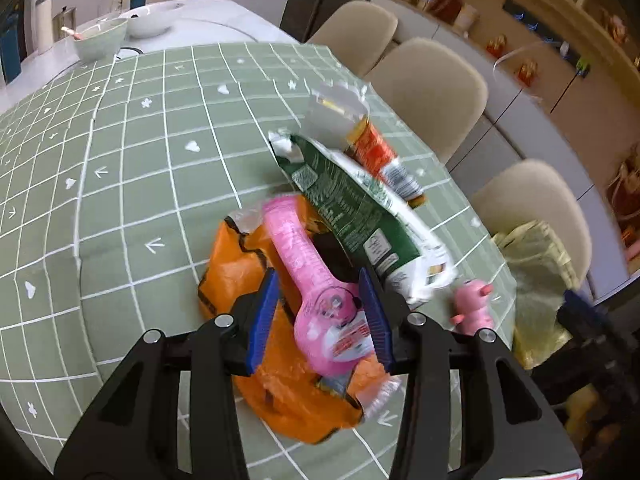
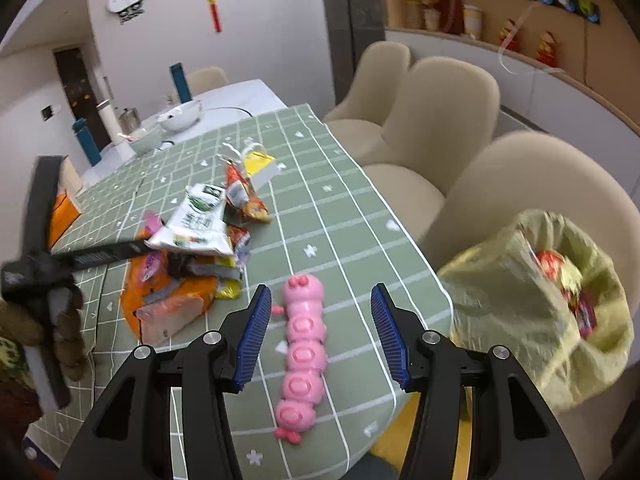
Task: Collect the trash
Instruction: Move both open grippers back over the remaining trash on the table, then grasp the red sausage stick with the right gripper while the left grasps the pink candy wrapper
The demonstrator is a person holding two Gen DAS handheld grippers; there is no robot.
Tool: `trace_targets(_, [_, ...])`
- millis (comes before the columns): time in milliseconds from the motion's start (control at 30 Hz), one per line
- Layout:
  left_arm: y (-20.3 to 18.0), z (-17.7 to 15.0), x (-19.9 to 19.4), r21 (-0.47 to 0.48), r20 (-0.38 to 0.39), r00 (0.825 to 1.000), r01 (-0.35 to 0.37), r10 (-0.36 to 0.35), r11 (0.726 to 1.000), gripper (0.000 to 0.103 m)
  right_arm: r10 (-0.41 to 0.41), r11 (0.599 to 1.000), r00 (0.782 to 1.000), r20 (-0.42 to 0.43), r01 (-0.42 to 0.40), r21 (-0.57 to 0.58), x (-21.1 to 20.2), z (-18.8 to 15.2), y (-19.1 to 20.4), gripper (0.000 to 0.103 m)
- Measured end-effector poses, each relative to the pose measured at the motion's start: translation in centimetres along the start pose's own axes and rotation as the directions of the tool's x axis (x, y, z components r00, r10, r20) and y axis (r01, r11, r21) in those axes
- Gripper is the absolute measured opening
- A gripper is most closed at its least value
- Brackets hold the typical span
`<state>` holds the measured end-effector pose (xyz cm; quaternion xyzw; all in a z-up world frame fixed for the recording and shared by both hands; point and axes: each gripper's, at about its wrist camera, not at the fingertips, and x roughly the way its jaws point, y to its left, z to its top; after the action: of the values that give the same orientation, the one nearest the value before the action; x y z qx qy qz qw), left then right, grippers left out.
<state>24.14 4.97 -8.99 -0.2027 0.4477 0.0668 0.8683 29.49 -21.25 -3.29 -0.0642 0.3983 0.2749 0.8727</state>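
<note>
Left gripper point(image 1: 322, 316) straddles the pink wrapper point(image 1: 316, 292) lying atop the orange bag point(image 1: 240, 276); jaws apart, pads beside it, not yet clamped. Pick step, I judge; next it must close and lift. The wrapper pile point(image 2: 204, 224) sits mid-table. Right gripper point(image 2: 318, 332), spread and empty, hovers over the pink caterpillar toy point(image 2: 302, 356). Yellow trash bag point(image 2: 536, 304) hangs off the table's right edge.

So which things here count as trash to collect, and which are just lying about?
Job: pink wrapper between the open left gripper fingers, orange bag, green packet, red wrapper, trash bag.
Lying about: toy caterpillar, bowls, chairs.
</note>
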Motion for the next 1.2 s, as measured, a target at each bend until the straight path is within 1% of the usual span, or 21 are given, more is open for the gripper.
trace_targets(67, [0.1, -0.3, 0.4, -0.016, -0.019, 0.999, 0.031, -0.031, 0.999, 0.04, 0.02, 1.0, 1.0, 0.006, -0.02, -0.021, 0.9, 1.5, 0.3, 0.049])
trace_targets(133, [0.2, -0.6, 0.2, -0.01, -0.024, 0.998, 0.055, -0.055, 0.998, 0.04, 0.052, 0.998, 0.999, 0.007, -0.051, -0.044, 1.9, 3.2, 0.7, 0.049])
trace_targets(233, [0.6, -0.9, -0.7, -0.002, -0.026, 0.995, 0.092, -0.092, 0.996, 0.04, 0.136, 0.987, 0.991, -0.009, -0.136, -0.089, 4.5, 6.1, 2.2, 0.049])
trace_targets(267, [0.7, -0.9, -1.1, 0.001, -0.023, 0.995, 0.098, -0.098, 0.995, 0.04, 0.168, 0.979, 0.985, -0.025, -0.17, -0.114, 5.9, 7.2, 3.1, 0.049])
trace_targets(333, [1.1, -1.1, -2.2, 0.012, -0.008, 0.995, 0.096, -0.096, 0.995, 0.04, 0.2, 0.966, 0.978, -0.06, -0.207, -0.155, 8.8, 8.8, 4.8, 0.049])
trace_targets(400, [1.6, -1.1, -3.1, 0.006, 0.01, 0.996, 0.084, -0.084, 0.996, 0.04, 0.208, 0.959, 0.974, -0.095, -0.222, -0.176, 11.4, 9.7, 6.0, 0.049])
trace_targets(433, [1.9, -1.1, -3.4, -0.005, 0.012, 0.996, 0.083, -0.083, 0.997, 0.04, 0.205, 0.957, 0.971, -0.121, -0.225, -0.184, 13.3, 10.2, 6.6, 0.049])
trace_targets(500, [2.4, -1.3, -4.0, -0.026, 0.013, 0.996, 0.085, -0.085, 0.996, 0.04, 0.203, 0.954, 0.967, -0.155, -0.231, -0.189, 15.5, 10.6, 7.2, 0.049])
trace_targets(533, [2.5, -1.4, -4.1, -0.031, 0.014, 0.996, 0.083, -0.083, 0.996, 0.04, 0.217, 0.95, 0.959, -0.183, -0.25, -0.187, 16.7, 10.7, 7.4, 0.049])
trace_targets(567, [2.7, -1.4, -4.2, -0.033, 0.015, 0.997, 0.081, -0.081, 0.996, 0.04, 0.234, 0.945, 0.95, -0.204, -0.272, -0.183, 17.3, 10.6, 7.5, 0.041])
trace_targets(600, [2.8, -1.6, -4.2, -0.033, 0.011, 0.997, 0.075, -0.075, 0.997, 0.04, 0.259, 0.937, 0.936, -0.239, -0.303, -0.174, 17.8, 10.5, 7.5, 0.02])
trace_targets(633, [2.9, -1.6, -4.2, -0.028, 0.007, 0.998, 0.068, -0.068, 0.997, 0.04, 0.265, 0.934, 0.928, -0.261, -0.315, -0.171, 17.9, 10.5, 7.5, 0.016])
trace_targets(667, [2.8, -1.8, -4.3, -0.016, 0.002, 0.998, 0.059, -0.059, 0.998, 0.04, 0.258, 0.935, 0.935, -0.242, -0.305, -0.183, 17.1, 10.3, 7.4, 0.015])
trace_targets(700, [2.7, -2.1, -4.4, -0.006, 0.0, 0.998, 0.055, -0.055, 0.998, 0.04, 0.256, 0.935, 0.941, -0.223, -0.299, -0.191, 16.2, 10.2, 7.1, 0.013])
trace_targets(733, [2.7, -2.2, -4.4, 0.005, -0.001, 0.999, 0.053, -0.053, 0.999, 0.04, 0.259, 0.936, 0.943, -0.211, -0.299, -0.187, 15.3, 10.1, 6.8, 0.012])
trace_targets(800, [2.4, -2.5, -4.3, 0.023, -0.002, 0.998, 0.056, -0.056, 0.998, 0.04, 0.262, 0.946, 0.948, -0.179, -0.289, -0.149, 13.0, 10.0, 5.6, 0.01])
trace_targets(933, [2.3, -2.7, -3.9, 0.011, 0.0, 0.999, 0.051, -0.051, 0.999, 0.04, 0.218, 0.967, 0.969, -0.114, -0.23, -0.109, 8.5, 9.1, 3.6, 0.01])
trace_targets(967, [2.4, -2.6, -3.6, 0.002, 0.003, 0.999, 0.046, -0.046, 0.999, 0.04, 0.203, 0.972, 0.975, -0.096, -0.212, -0.104, 7.1, 8.4, 3.1, 0.01])
trace_targets(1100, [2.3, -2.3, -2.1, -0.019, -0.023, 0.999, 0.028, -0.028, 0.999, 0.04, 0.161, 0.985, 0.985, -0.053, -0.164, -0.06, 3.9, 6.2, 1.5, 0.01])
trace_targets(1200, [1.7, -2.2, -1.2, 0.005, -0.027, 1.0, 0.008, -0.007, 1.0, 0.04, 0.145, 0.989, 0.989, -0.031, -0.145, -0.025, 2.3, 4.4, 0.7, 0.01])
